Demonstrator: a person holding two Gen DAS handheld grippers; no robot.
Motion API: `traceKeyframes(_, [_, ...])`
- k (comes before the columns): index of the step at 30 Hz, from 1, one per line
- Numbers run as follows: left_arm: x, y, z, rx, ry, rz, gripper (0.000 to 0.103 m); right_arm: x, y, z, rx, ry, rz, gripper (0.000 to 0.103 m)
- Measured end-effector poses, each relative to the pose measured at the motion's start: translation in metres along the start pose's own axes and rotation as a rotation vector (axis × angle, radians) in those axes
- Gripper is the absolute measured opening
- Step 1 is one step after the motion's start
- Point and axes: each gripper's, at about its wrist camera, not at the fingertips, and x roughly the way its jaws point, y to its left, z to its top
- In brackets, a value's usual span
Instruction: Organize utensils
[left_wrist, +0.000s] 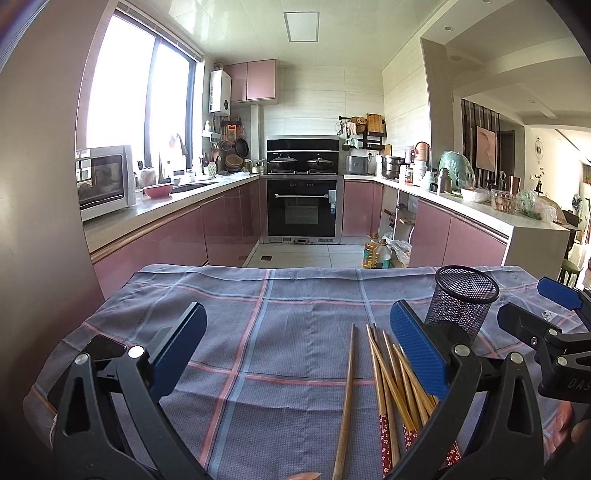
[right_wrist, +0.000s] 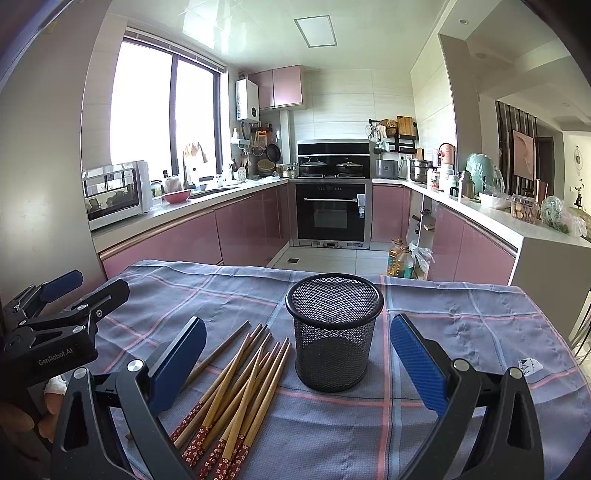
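Chopsticks (right_wrist: 236, 391) lie loose on the worktop cloth (right_wrist: 461, 369), just left of the empty mesh cup (right_wrist: 334, 332). Both the left gripper (left_wrist: 295, 354) and right gripper (right_wrist: 299, 362) have fingers spread wide, holding nothing. Pinch one stick mid-shaft, lift level, then drop it tip-down into the cup.

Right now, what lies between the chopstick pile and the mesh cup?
Only bare checked cloth: the right wrist view shows a narrow gap between the chopsticks and the mesh cup.
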Motion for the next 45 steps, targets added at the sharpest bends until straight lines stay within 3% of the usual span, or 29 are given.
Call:
traceKeyframes(25, [0.001, 0.001, 0.001, 0.01, 0.004, -0.003, 0.098, 0.003, 0.002, -0.001, 0.011, 0.009, 0.02, 0.097])
traceKeyframes(45, [0.015, 0.002, -0.006, 0.024, 0.062, -0.026, 0.098, 0.011, 0.0, -0.01, 0.019, 0.068, 0.052, 0.097])
